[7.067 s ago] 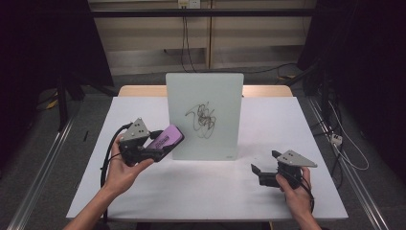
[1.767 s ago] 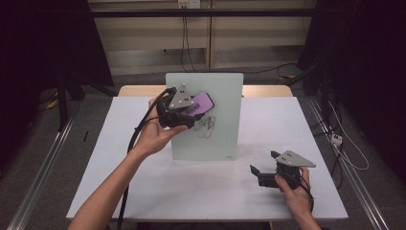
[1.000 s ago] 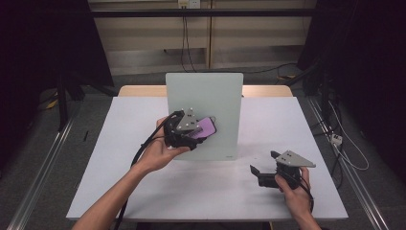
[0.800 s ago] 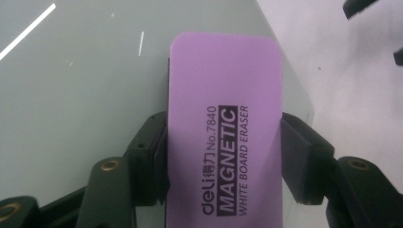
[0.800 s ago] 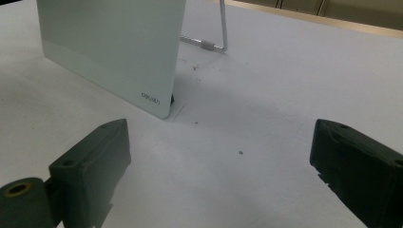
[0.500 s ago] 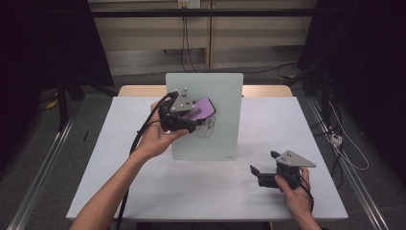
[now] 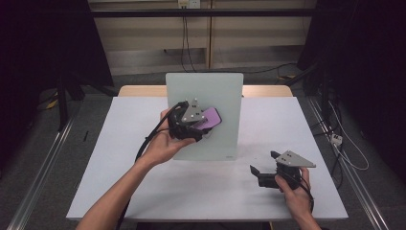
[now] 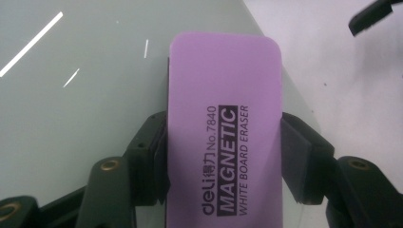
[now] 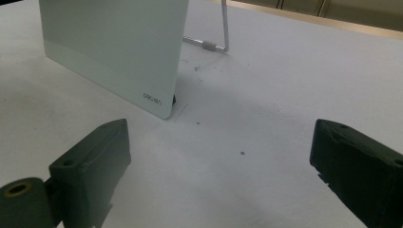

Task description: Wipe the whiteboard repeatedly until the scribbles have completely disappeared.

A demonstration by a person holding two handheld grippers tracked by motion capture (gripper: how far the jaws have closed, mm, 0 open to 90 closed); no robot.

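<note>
Since half a second ago the left gripper (image 7: 203, 125) has slid lower down the whiteboard (image 7: 225, 93), toward the middle of the frame; its jaws pinch the purple eraser (image 8: 223, 128) by the long sides, its flat face against the board; in the high view the scribble seen earlier is not visible on the bare board surface; the right gripper (image 7: 263, 172) stays at the lower right of the frame, resting on the white counter (image 7: 119, 143) in the person's hand, its jaws spread wide with nothing between them, pointing toward the whiteboard's lower corner (image 9: 159, 102).
</note>
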